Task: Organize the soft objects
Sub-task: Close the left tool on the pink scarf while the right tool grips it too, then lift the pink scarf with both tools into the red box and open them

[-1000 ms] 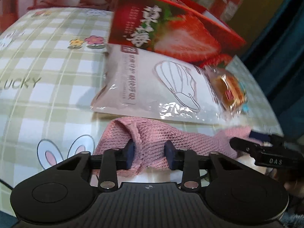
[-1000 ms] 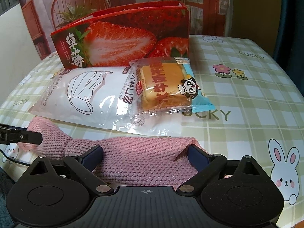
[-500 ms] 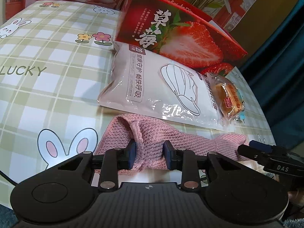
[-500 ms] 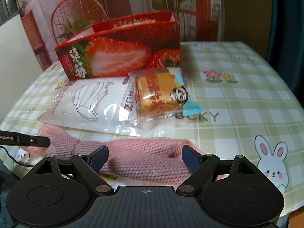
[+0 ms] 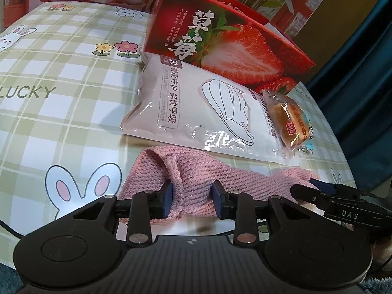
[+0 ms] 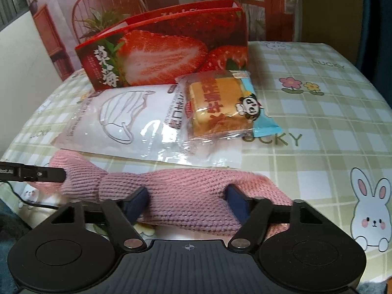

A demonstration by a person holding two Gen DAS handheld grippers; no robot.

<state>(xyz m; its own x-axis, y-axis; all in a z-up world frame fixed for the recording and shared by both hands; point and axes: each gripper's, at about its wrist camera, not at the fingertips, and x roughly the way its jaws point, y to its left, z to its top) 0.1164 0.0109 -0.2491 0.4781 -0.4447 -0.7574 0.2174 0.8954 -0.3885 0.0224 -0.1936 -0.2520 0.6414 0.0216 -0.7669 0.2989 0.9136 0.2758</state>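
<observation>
Since the earlier frame, the right gripper has narrowed, and its jaws are closing around the pink knitted cloth at the table's 6 o'clock edge. A fold is pinched by the left gripper. Light, limp handling is expected; bunched ends suit gripping. Open tablecloth lies at 3 o'clock.

Both cameras sit low and close at the table's near edge, tilted down over their own fingers. The left view faces rightward across the pink cloth, the right view leftward; both share the cloth, mask packet and strawberry box.
</observation>
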